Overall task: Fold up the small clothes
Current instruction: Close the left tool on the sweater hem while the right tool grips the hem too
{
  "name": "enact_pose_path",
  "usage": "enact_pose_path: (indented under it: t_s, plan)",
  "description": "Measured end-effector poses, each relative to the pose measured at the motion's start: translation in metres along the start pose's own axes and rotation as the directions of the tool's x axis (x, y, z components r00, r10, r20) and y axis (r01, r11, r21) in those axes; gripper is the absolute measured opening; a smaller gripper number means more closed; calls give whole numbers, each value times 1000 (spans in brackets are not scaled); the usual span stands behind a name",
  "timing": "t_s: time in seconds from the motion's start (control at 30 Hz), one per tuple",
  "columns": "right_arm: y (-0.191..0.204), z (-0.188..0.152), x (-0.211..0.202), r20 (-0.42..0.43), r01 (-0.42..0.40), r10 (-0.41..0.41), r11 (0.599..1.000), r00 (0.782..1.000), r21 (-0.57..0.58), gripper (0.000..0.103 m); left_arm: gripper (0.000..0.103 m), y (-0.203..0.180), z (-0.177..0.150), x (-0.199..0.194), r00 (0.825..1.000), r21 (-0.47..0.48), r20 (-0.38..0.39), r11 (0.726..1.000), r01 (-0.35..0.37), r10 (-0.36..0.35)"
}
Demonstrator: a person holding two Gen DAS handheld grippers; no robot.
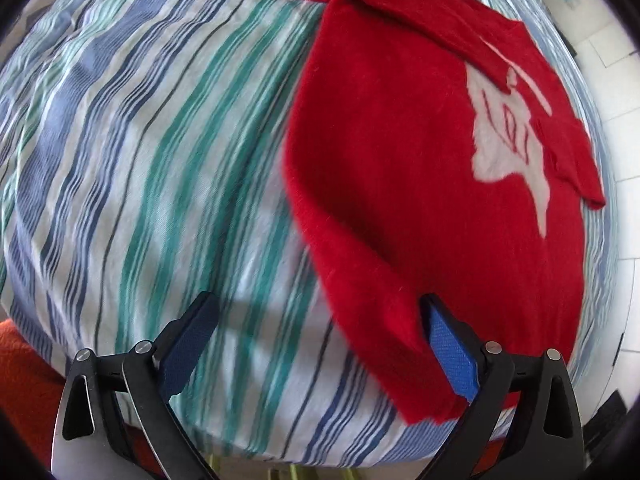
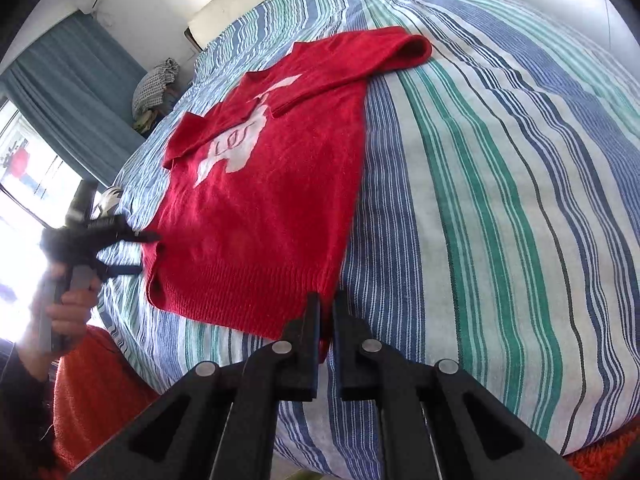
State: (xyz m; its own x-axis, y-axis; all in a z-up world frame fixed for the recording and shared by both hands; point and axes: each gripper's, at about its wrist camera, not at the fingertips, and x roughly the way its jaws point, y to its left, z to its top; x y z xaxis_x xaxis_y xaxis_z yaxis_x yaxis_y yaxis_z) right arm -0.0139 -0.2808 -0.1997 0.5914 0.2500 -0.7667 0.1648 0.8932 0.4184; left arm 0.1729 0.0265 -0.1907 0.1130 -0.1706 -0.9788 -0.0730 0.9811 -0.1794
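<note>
The red sweater (image 2: 256, 200) lies flat on the striped bed (image 2: 500, 200). The right gripper (image 2: 326, 312) pinches its bottom corner tight. The left gripper (image 1: 316, 320), wide open, holds nothing at the other bottom corner. Next, I think, it must pinch there, so both can fold the sweater up.

Bedroom: striped bed (image 2: 500, 160), curtain (image 2: 76, 92)

A striped bedspread (image 2: 500, 184) lies beneath and ahead of the claw. A teal curtain (image 2: 72, 84) hangs far left of it, beside a bright window (image 2: 28, 176). An orange rug (image 2: 96, 392) lies below-left.
</note>
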Motion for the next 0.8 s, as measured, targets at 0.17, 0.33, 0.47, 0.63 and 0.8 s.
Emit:
enact_pose_path:
  t_s: [0.17,0.33,0.47,0.63,0.8]
  plan:
    - [-2,-3,-6,3,-2,2,1000,1000,-3,6,99,78,-54,-44,989,-57,85,992,-115,119]
    - [-3,0,-3,-7,-11,11,1000,1000,17,12,99,82,-66,-70,970,-18,191,988,156,-149]
    - [-10,-1,-16,38,-48,46,996,998,69,50,82,38,-63,-37,975,111,144,982,152,-168]
    - [-18,-6,-24,54,-78,72,990,996,113,53,36,34,-68,-16,965,41,134,974,221,-225]
    - [-10,0,0,-7,-144,145,984,989,101,47,2,40,-68,-3,956,57,115,963,264,-269]
